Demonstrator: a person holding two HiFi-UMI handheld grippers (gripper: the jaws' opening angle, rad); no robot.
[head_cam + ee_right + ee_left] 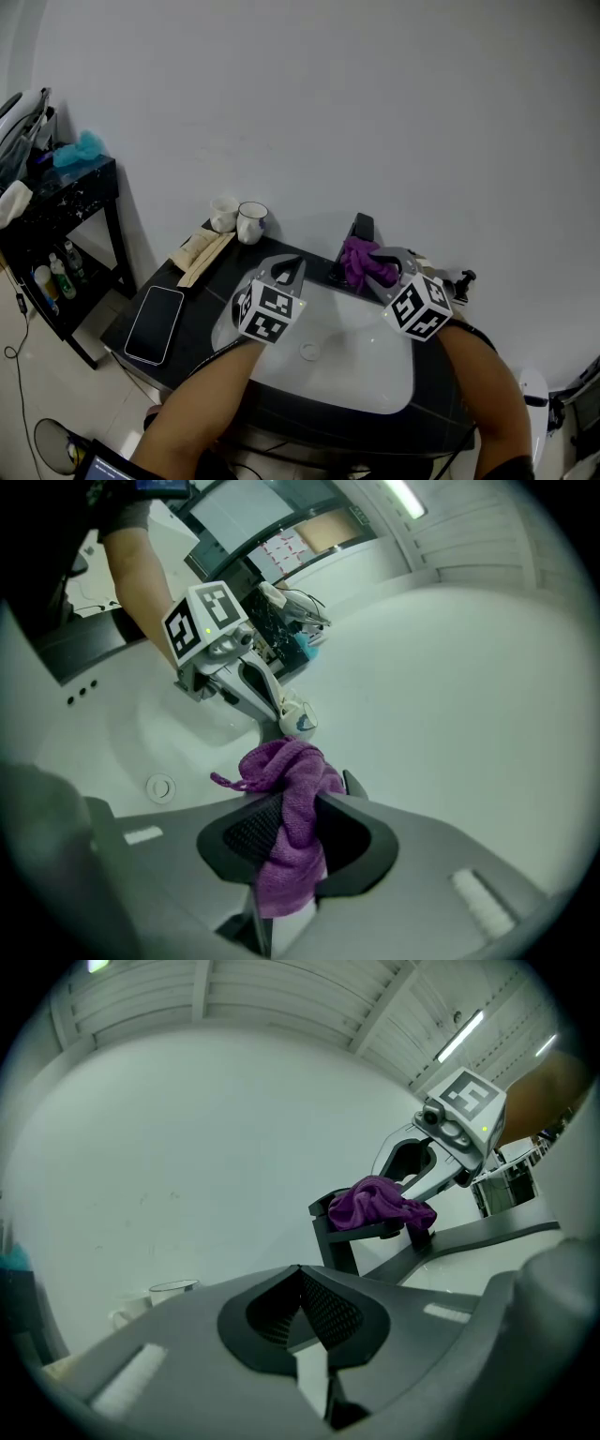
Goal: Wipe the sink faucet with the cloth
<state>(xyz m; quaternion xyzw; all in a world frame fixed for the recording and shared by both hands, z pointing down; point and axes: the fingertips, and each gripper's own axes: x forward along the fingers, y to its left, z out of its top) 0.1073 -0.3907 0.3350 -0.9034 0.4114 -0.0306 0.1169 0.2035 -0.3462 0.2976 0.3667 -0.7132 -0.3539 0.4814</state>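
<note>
Holding the purple cloth (286,799) tight in right gripper (286,846) fingers (246,834), pressed on the faucet (336,1237) just past them, for rubbing. With left gripper (300,1312) fingers (333,1314) shut on nothing, over the sink (375,380), out of the way.

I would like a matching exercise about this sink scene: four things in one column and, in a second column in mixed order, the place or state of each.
Things:
1. purple cloth
2. phone
3. mug with a blue mark
4. left hand-held gripper

Places or states:
A. flat on the dark counter, left of the basin
B. jaws shut, nothing between them
C. clamped in the right hand-held gripper, draped on the faucet
D. upright at the back of the counter, beside a white cup

Pairs: 1-C, 2-A, 3-D, 4-B
</note>
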